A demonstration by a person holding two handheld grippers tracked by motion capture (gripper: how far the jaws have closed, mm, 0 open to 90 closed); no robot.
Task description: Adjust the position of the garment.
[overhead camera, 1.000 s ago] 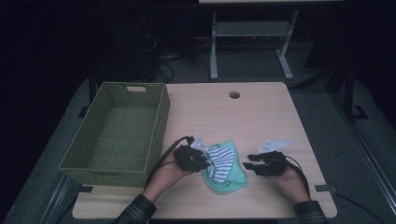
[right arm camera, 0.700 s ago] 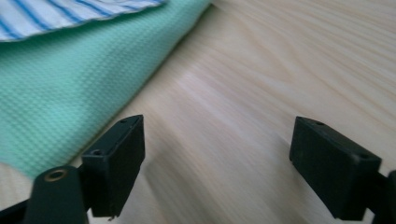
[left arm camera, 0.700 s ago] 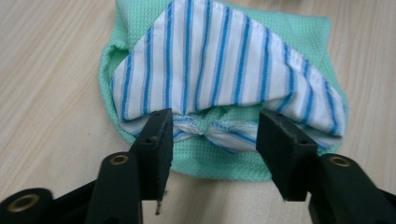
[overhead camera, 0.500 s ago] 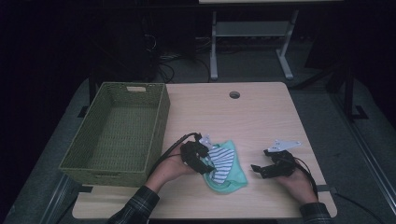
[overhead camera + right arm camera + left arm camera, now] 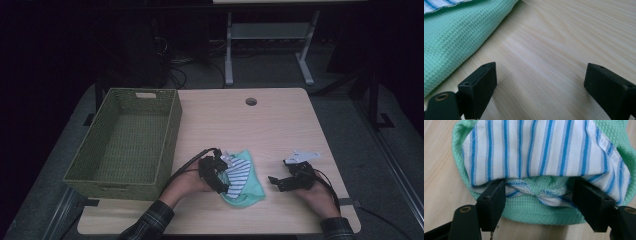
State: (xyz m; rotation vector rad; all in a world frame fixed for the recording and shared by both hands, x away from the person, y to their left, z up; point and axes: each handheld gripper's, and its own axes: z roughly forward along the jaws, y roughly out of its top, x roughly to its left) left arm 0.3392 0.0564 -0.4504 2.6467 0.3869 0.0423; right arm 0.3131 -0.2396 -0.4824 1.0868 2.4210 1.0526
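At the bench's six o'clock edge lies the folded green-and-striped cloth; left claw has just been opening astride its hem, right claw gaping empty at three o'clock.

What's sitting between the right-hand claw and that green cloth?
Nothing: bare wooden table separates the open right claw from the green cloth, seen in the high view and the right gripper view.
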